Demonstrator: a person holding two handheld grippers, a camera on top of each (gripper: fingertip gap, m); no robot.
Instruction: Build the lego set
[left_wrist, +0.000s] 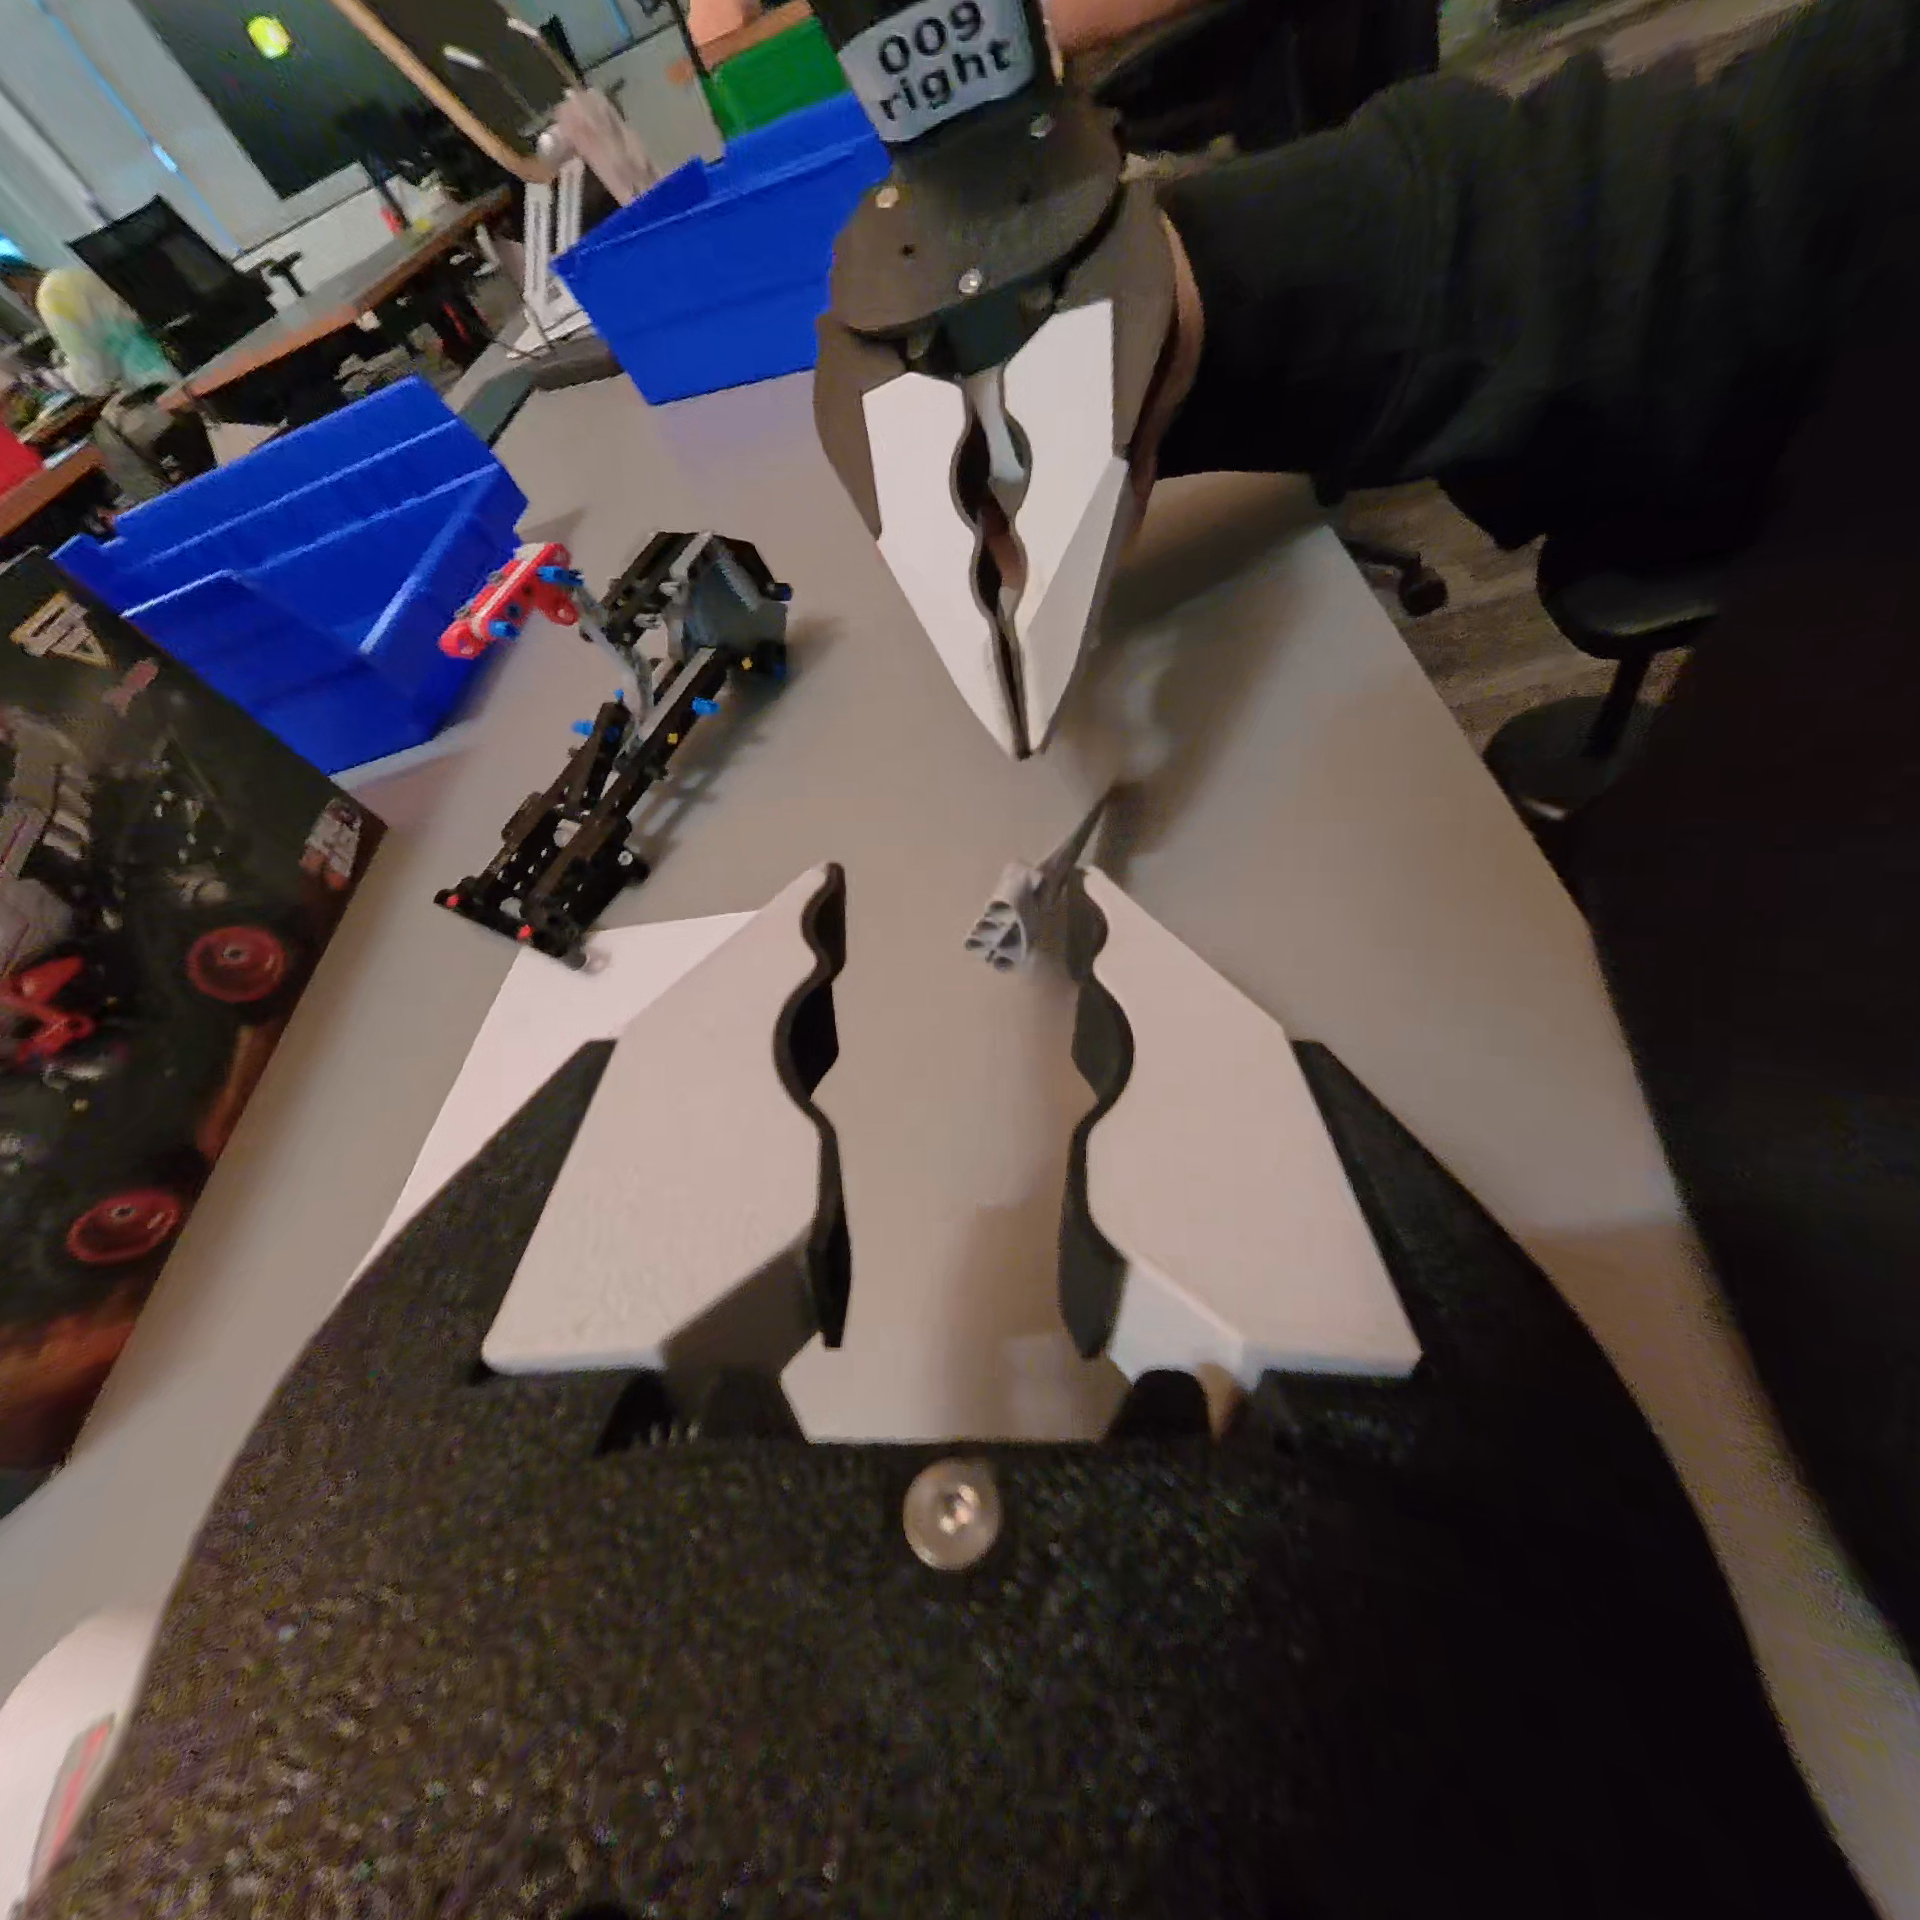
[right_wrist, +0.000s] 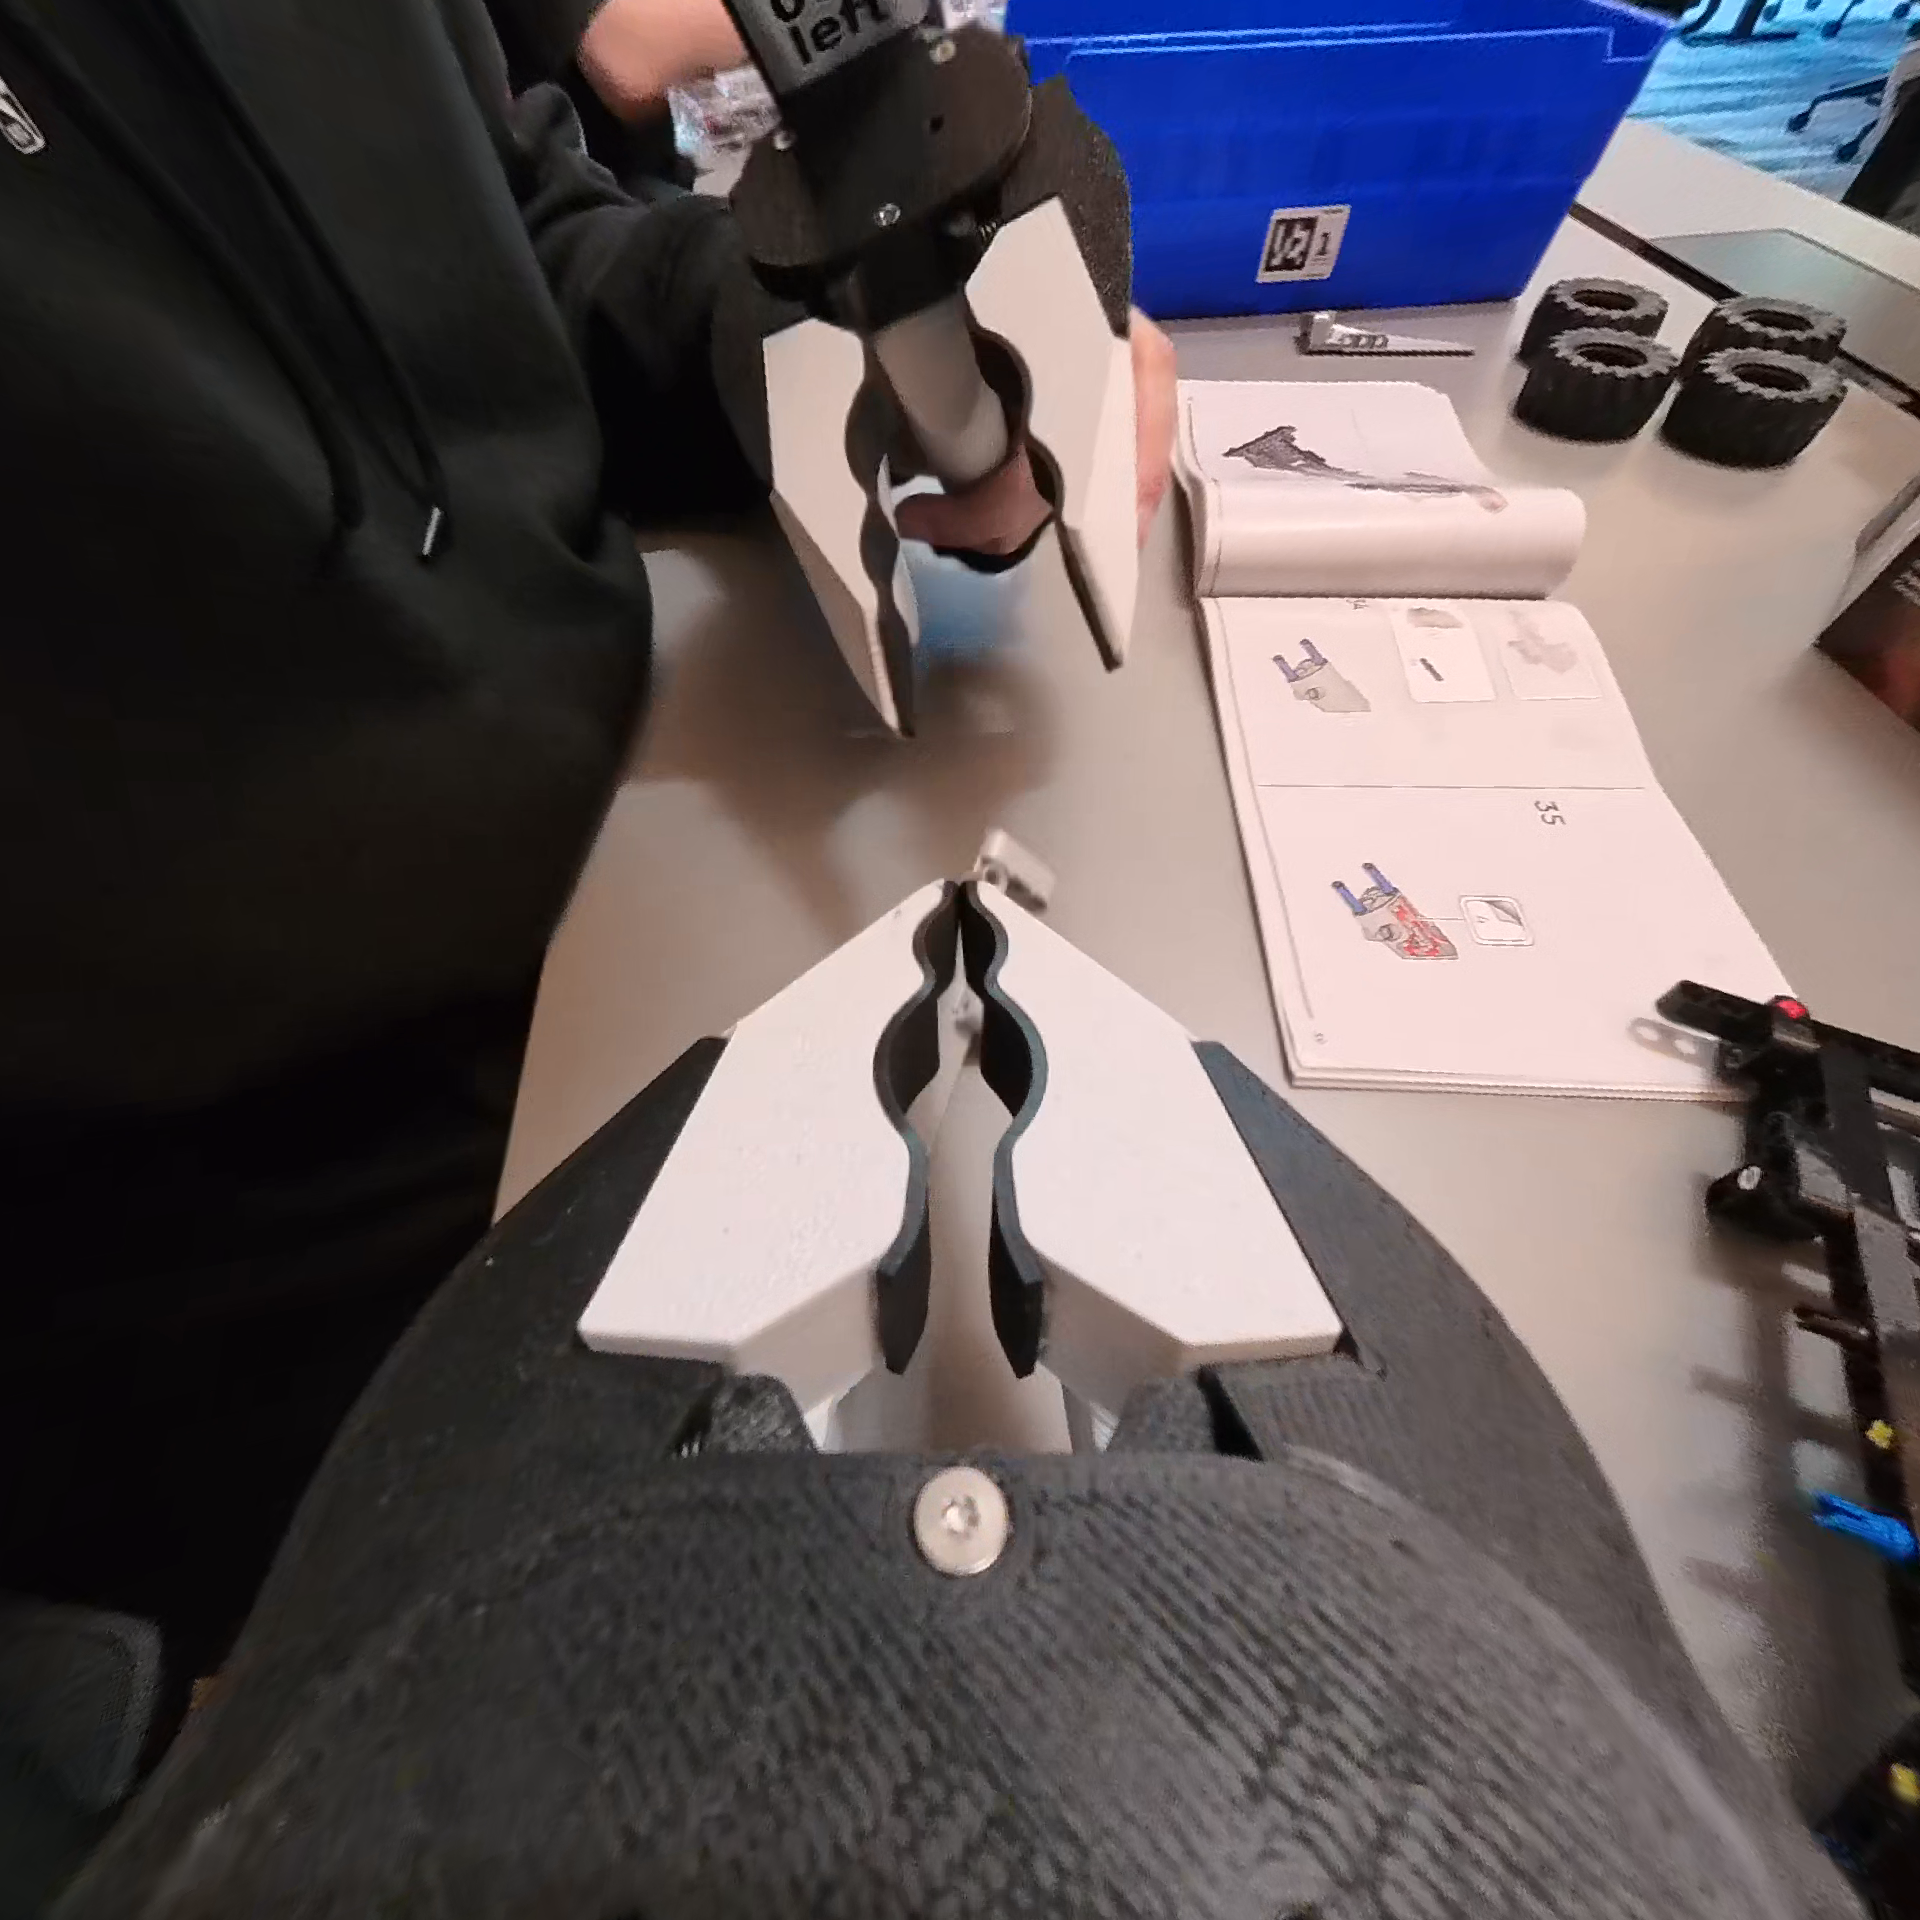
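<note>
A small grey lego piece (left_wrist: 1001, 927) lies on the grey table (left_wrist: 914, 790), just beside the right fingertip of my left gripper (left_wrist: 961, 894), which is open and empty above it. My right gripper (left_wrist: 1023, 743) hangs tip-down a little beyond the piece, shut, with nothing seen between its jaws. In the right wrist view the right gripper (right_wrist: 961, 891) is shut and the grey piece (right_wrist: 1013, 864) peeks out just past its tips; the open left gripper (right_wrist: 1000, 686) is beyond. A black lego chassis (left_wrist: 623, 748) with a red part (left_wrist: 509, 613) lies to the left.
An open instruction booklet (right_wrist: 1455, 831), several black tyres (right_wrist: 1683, 374) and a blue bin (right_wrist: 1299, 156) are on the table. Two blue bins (left_wrist: 312, 582) and the set's box (left_wrist: 135, 935) are on the left. A person in a black hoodie (right_wrist: 260, 520) stands close by. There is about 5 centimetres between the tips of the two grippers.
</note>
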